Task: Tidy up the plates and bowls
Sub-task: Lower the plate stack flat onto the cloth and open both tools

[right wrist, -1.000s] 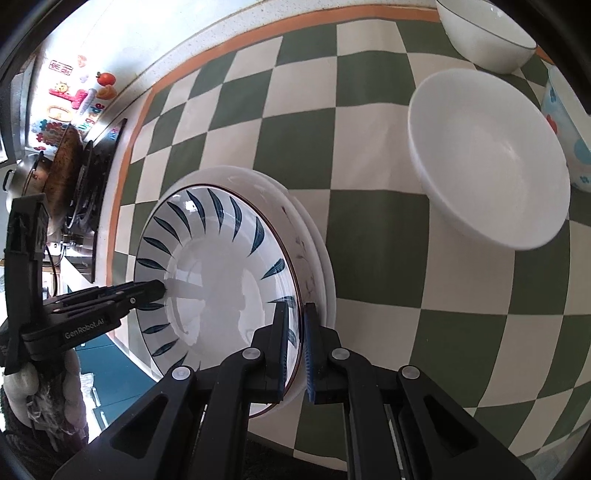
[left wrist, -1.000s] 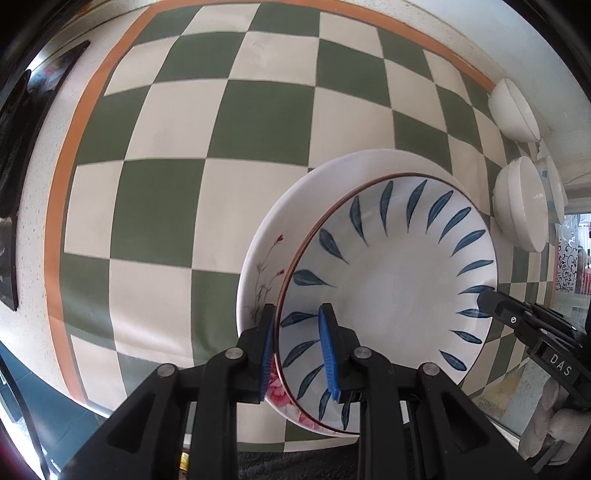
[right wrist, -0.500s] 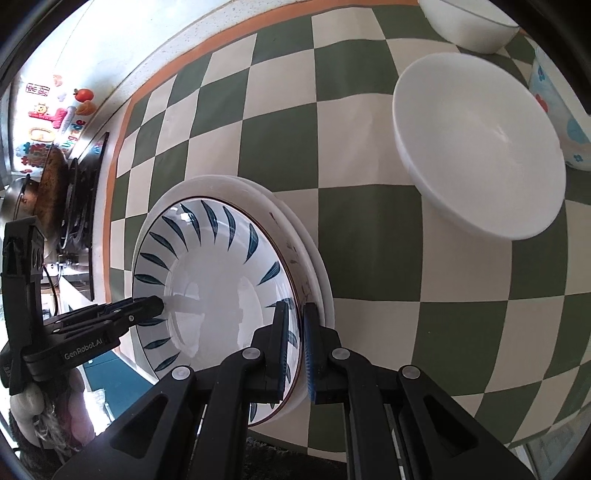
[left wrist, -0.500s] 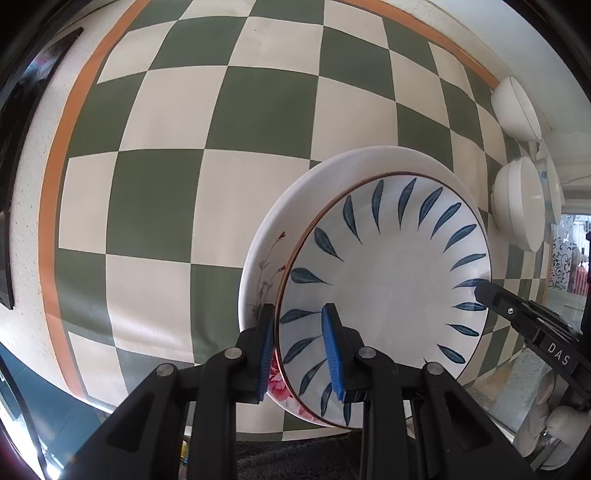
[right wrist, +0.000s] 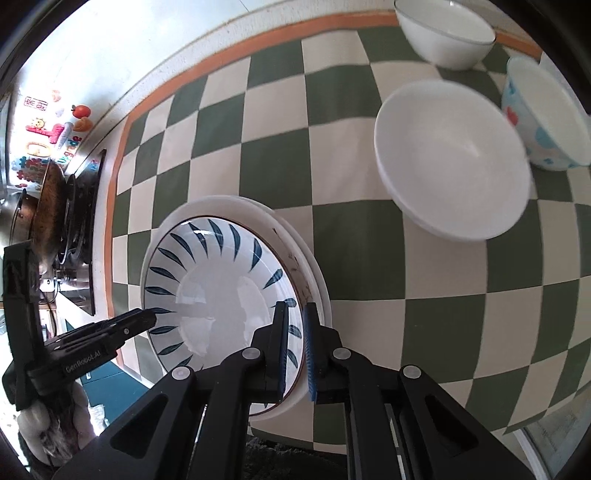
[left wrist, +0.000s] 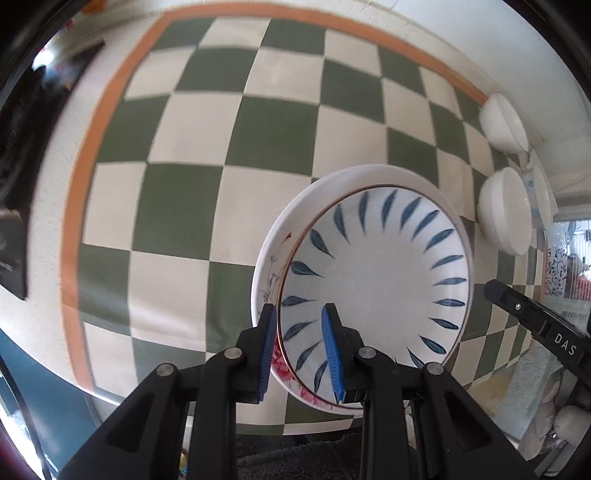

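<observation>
Checkered green-and-cream cloth with an orange border (left wrist: 155, 206) covers your counter, and at its far left edge, in the right wrist view, a dark stovetop with pans (right wrist: 62, 229) sits under bright fridge-style magnets. Moving right, your left gripper (left wrist: 301, 354) is pinching the near-left rim of the plate stack: one blue pad outside, one inside the top dish. That top piece is a white shallow dish ringed with blue leaf strokes and a thin brown rim (left wrist: 376, 280), nested in a white plate with red flowers and thin stems (left wrist: 271, 266). Both seem to hang just clear of the cloth, though contact is hard to judge. Your right gripper (right wrist: 295, 350) is pressed nearly together on the opposite rim, clamping both edges. Keep both hands level and lift evenly, or the glossy dish may slide in the plate. Further right wait a plain white bowl (right wrist: 450, 158), a second white bowl (right wrist: 447, 33) behind it, and a white bowl with blue and red prints (right wrist: 546, 118), well apart from the stack.
</observation>
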A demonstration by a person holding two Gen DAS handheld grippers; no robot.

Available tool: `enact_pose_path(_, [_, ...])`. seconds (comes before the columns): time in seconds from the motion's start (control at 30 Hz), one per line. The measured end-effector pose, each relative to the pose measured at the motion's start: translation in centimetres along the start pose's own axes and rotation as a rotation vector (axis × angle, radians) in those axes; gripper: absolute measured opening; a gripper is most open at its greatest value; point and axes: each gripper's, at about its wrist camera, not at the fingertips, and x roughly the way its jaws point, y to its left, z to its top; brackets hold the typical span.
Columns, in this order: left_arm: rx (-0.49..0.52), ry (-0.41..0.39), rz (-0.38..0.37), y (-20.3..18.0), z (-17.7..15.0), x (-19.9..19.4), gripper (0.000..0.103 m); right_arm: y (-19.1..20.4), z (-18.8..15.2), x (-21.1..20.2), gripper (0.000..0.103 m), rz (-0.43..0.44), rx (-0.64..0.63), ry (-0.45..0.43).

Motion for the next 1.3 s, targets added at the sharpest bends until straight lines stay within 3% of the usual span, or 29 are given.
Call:
enact_pose_path(0.17, [0.062,-0.093,0.052,-1.4,-2.3,-3.2,0.023,1.9,-2.2,-2.1,0.01,-0.088,-0.069,-0.047])
enact_pose_path(0.37, [0.094,-0.157,0.054,-2.1,-5.7,-7.0,0.025,3.6,-6.1,-5.4,0.01,-0.084,-0.095,-0.101])
enact_pose_path(0.5, [0.101,-0.201,0.047,-2.5,-6.8,-9.6,0.031,4.7,-8.6,-8.5,0.011,-0.077,-0.105,-0.151])
enact_pose_path(0.6, [0.095,-0.229,0.028,-2.5,-7.6,-11.4,0.038,5.4,-10.3,-10.6,0.019,-0.082,-0.109,-0.187])
enact_pose_path(0.67, [0.104,-0.248,0.032,-2.6,-8.2,-12.2,0.044,5.9,-11.4,-11.9,0.037,-0.093,-0.116,-0.208])
enact_pose_path(0.7, [0.119,-0.264,0.051,-2.8,-8.6,-12.8,0.056,6.1,-11.9,-12.4,0.043,-0.094,-0.123,-0.218])
enact_pose_path(0.73, [0.127,-0.271,0.057,-2.9,-8.9,-13.0,0.074,6.3,-12.4,-12.9,0.059,-0.095,-0.13,-0.23])
enact_pose_path(0.77, [0.134,-0.282,0.052,-2.9,-9.2,-13.4,0.081,6.5,-12.6,-13.3,0.072,-0.1,-0.131,-0.238])
enact_pose_path(0.8, [0.136,-0.298,0.045,-2.9,-9.6,-13.9,0.087,6.7,-13.1,-13.8,0.076,-0.113,-0.132,-0.249])
enact_pose_path(1.03, [0.134,-0.353,0.014,-2.4,-11.4,-16.2,0.097,8.0,-15.5,-17.3,0.087,-0.165,-0.128,-0.341])
enact_pose_path(1.3, [0.151,-0.433,0.041,-2.0,-13.7,-18.9,0.098,9.2,-18.4,-19.8,0.092,-0.174,-0.108,-0.404])
